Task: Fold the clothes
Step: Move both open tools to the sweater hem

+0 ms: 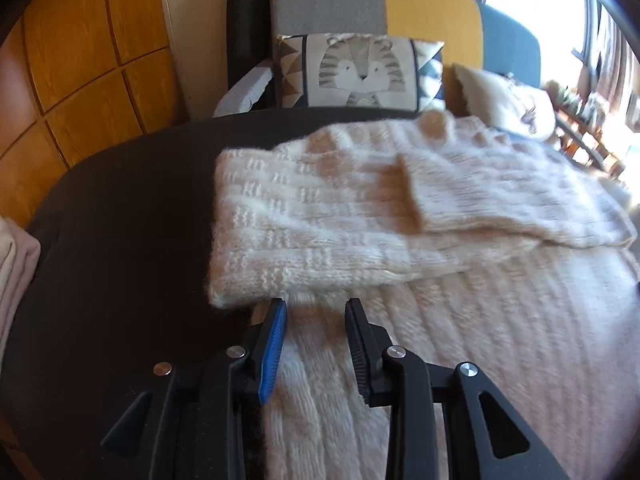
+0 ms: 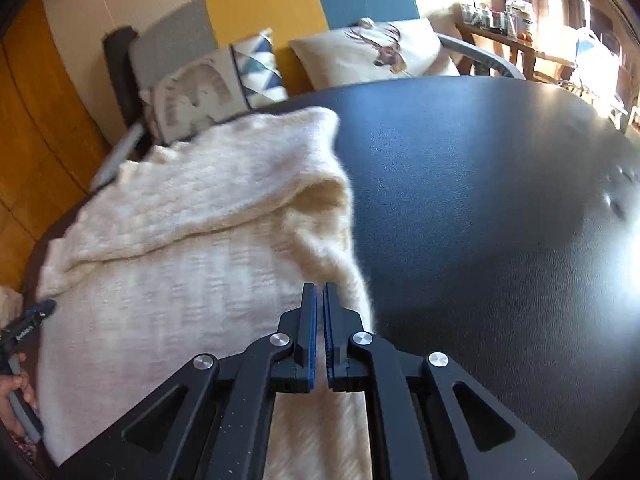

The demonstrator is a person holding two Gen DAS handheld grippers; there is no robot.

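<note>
A cream knitted sweater (image 1: 360,208) lies on the dark table (image 1: 120,240), with one sleeve (image 1: 500,200) folded across its body. My left gripper (image 1: 316,304) hovers at the sweater's near left edge. Its jaws stand apart and the knit lies below them, not pinched. In the right wrist view the sweater (image 2: 180,240) covers the left half of the table (image 2: 480,200), its right edge turned up in a soft fold. My right gripper (image 2: 320,286) is shut just above that edge, with no fabric showing between its pads. The left gripper's tip (image 2: 44,306) and a hand (image 2: 16,384) show at the far left.
Behind the table stands a sofa with a tiger cushion (image 1: 360,72) and a deer cushion (image 2: 380,52). A wooden cabinet (image 1: 92,60) is at the left. Folded cloth (image 1: 16,264) lies at the table's left edge. A cluttered shelf (image 2: 512,20) stands by the bright window.
</note>
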